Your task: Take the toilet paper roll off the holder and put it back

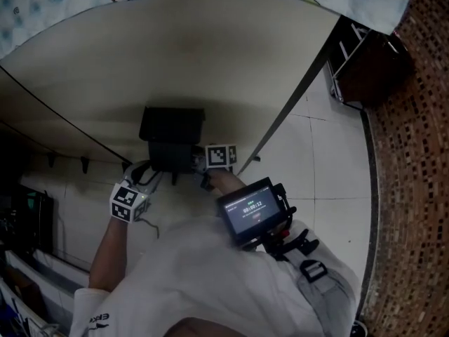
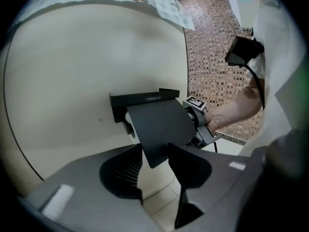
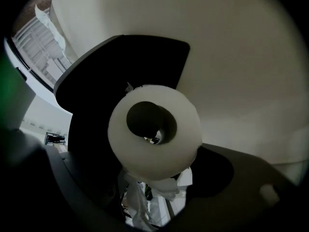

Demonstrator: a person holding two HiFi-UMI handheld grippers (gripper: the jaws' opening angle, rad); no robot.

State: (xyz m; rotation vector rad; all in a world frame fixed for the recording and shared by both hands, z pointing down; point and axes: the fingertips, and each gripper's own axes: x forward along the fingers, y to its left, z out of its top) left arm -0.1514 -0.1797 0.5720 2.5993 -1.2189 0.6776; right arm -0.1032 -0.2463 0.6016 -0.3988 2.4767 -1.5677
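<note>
A black toilet paper holder [image 1: 172, 140] is fixed to the cream wall. In the left gripper view its flap cover [image 2: 159, 124] tilts outward, and the flap's lower edge lies between the wide-apart jaws of my left gripper [image 2: 154, 146], which stands open below it. A sliver of white roll [image 2: 127, 121] shows under the flap. In the right gripper view the toilet paper roll [image 3: 154, 153] faces me end-on, core hole visible. My right gripper [image 3: 154, 170] is shut on its lower half, and a crumpled loose tail [image 3: 161, 187] hangs down. In the head view both grippers [image 1: 151, 177] [image 1: 205, 163] are at the holder.
A screen device [image 1: 252, 213] hangs on the person's chest. White floor tiles [image 1: 316, 153] lie to the right, bounded by a brown mosaic wall [image 1: 414, 153]. A dark rack [image 1: 358, 62] stands at the upper right. Patterned cloth [image 1: 42, 5] hangs above the wall.
</note>
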